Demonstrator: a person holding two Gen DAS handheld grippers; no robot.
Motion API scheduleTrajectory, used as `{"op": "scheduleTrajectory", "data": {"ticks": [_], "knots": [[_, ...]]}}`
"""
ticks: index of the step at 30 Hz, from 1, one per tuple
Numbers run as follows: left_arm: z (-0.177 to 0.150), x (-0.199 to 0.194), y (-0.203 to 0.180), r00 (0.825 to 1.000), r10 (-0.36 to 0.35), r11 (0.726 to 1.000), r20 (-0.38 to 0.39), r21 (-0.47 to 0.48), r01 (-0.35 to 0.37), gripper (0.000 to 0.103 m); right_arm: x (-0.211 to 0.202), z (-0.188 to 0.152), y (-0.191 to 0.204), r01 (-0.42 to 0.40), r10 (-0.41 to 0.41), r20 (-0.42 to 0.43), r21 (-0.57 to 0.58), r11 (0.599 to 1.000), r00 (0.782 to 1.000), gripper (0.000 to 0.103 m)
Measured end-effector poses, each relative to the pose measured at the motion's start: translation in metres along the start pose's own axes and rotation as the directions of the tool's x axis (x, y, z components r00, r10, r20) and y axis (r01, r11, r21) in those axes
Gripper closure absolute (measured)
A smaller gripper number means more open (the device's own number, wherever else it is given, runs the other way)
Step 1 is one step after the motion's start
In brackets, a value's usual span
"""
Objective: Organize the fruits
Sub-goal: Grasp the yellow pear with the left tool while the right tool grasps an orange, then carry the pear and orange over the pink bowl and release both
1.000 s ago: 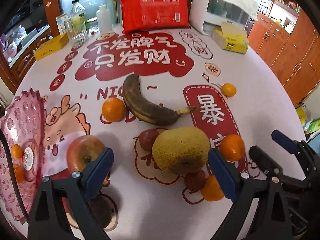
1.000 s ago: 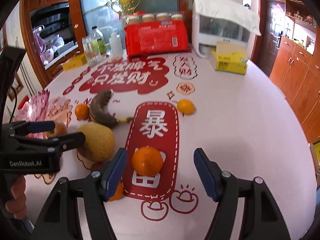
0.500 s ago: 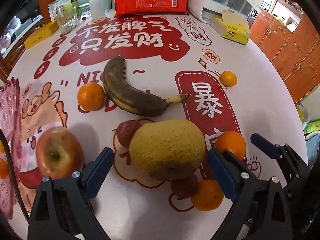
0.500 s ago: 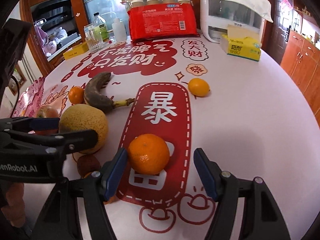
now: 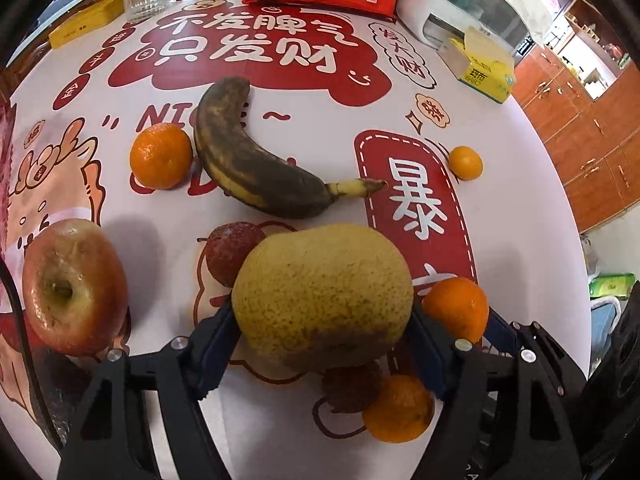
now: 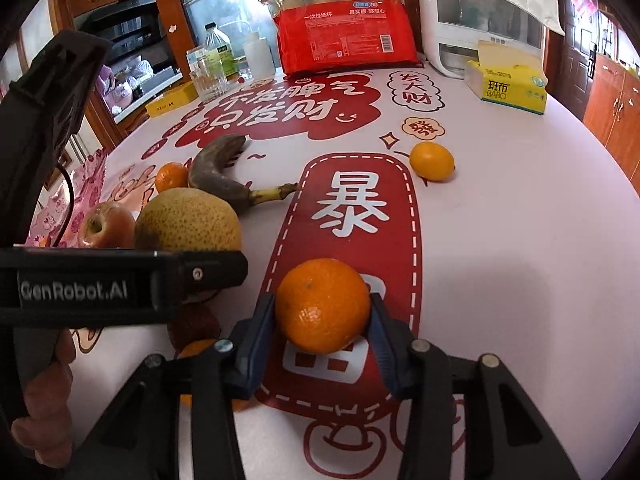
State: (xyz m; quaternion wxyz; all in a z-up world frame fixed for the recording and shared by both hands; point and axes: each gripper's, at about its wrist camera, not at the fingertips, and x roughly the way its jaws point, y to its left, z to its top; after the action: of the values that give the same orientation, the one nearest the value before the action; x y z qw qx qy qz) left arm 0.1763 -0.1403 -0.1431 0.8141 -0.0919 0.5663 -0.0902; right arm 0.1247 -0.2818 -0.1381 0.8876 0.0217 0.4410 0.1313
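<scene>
The pear [image 5: 324,296], big, speckled yellow and rough-skinned, lies mid-table with the left gripper [image 5: 320,344] closing on its flanks, pads touching. Round and heavy, it could roll out if lifted off-centre, bumping the red fruit [image 5: 232,252] behind it. Right of the pear, the right gripper [image 6: 320,332] is closing on a dimpled tangerine [image 6: 322,304]; overly hard pressure might bruise it.
</scene>
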Motion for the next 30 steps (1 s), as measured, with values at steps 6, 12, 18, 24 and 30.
{"op": "scheduleTrajectory", "data": {"ticks": [6,12,18,24,30], "knots": [[0.001,0.001,-0.002,1.000,0.014,1.000,-0.013,0.000,-0.014,0.028,-0.001,0.001,-0.003,-0.024,0.024,0.009,0.022,0.999,1.000,0.057],[0.001,0.001,-0.005,1.000,0.019,1.000,0.011,0.012,-0.019,0.030,-0.001,0.001,-0.004,-0.020,0.020,0.016,0.018,1.000,1.000,0.057],[-0.003,-0.001,-0.006,0.999,0.025,0.999,0.038,0.038,-0.026,0.031,-0.003,0.001,-0.008,-0.036,0.035,0.035,0.039,0.999,0.999,0.059],[-0.008,-0.010,-0.006,0.997,0.051,0.997,0.057,0.060,-0.054,0.031,-0.007,0.001,-0.005,-0.028,0.027,0.060,0.020,0.999,0.998,0.059],[-0.011,-0.031,-0.002,0.995,0.056,0.997,0.087,0.054,-0.061,0.031,-0.010,0.000,-0.004,-0.031,0.030,0.073,0.018,0.999,0.997,0.059]]}}
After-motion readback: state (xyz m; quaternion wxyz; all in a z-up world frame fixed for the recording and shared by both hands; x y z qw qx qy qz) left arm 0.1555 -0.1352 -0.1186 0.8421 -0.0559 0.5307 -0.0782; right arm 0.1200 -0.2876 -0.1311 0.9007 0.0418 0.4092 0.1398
